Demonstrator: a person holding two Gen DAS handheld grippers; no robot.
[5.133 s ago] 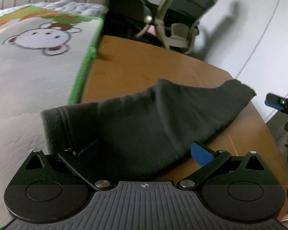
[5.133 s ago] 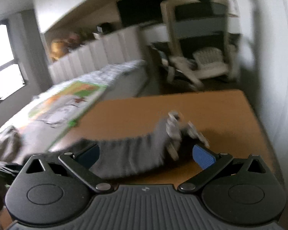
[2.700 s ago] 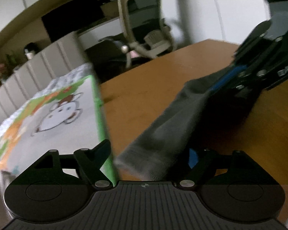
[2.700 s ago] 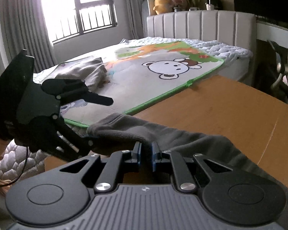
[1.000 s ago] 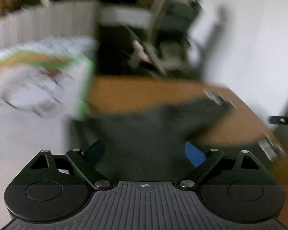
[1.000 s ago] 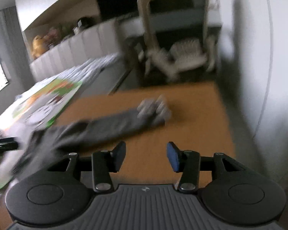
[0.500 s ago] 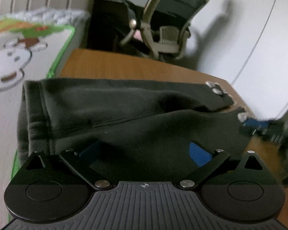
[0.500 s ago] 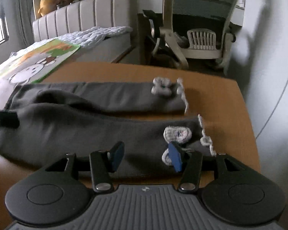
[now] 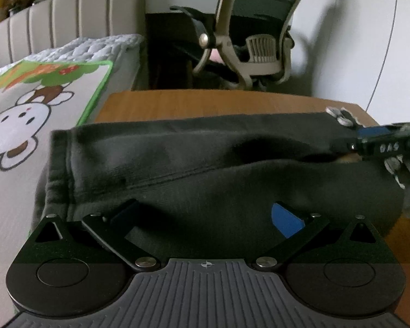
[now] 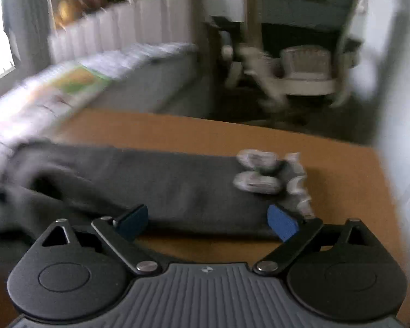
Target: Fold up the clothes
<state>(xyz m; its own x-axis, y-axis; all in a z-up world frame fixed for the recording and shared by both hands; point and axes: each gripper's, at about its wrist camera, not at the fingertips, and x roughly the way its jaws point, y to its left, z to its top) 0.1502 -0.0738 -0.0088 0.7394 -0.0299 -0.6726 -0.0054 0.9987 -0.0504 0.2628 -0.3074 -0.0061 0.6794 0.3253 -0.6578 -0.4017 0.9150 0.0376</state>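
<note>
Dark grey trousers (image 9: 205,169) lie flat across the wooden table (image 9: 205,101), waistband at the left by the bed, both legs running right. The leg ends carry pale grey trim (image 10: 259,175). My left gripper (image 9: 207,216) hovers low over the near leg, open wide, with cloth under the jaws and its pads pressing on nothing. My right gripper (image 10: 207,220) is at the cuff end; its jaws are opening and stand wide, with the leg end lying between them. It also shows as my right gripper (image 9: 382,143) at the right edge of the left wrist view, beside the far cuff. The right wrist view is blurred.
A bed with a cartoon monkey mat (image 9: 27,114) adjoins the table's left side. An office chair (image 9: 254,41) stands beyond the far edge. A white wall (image 9: 355,41) runs along the right, close to the table's right edge (image 10: 380,191).
The right jaws have spread from narrow to wide at the cuff end. Both cameras have come lower and closer over the trousers, which now lie flat with the legs side by side.
</note>
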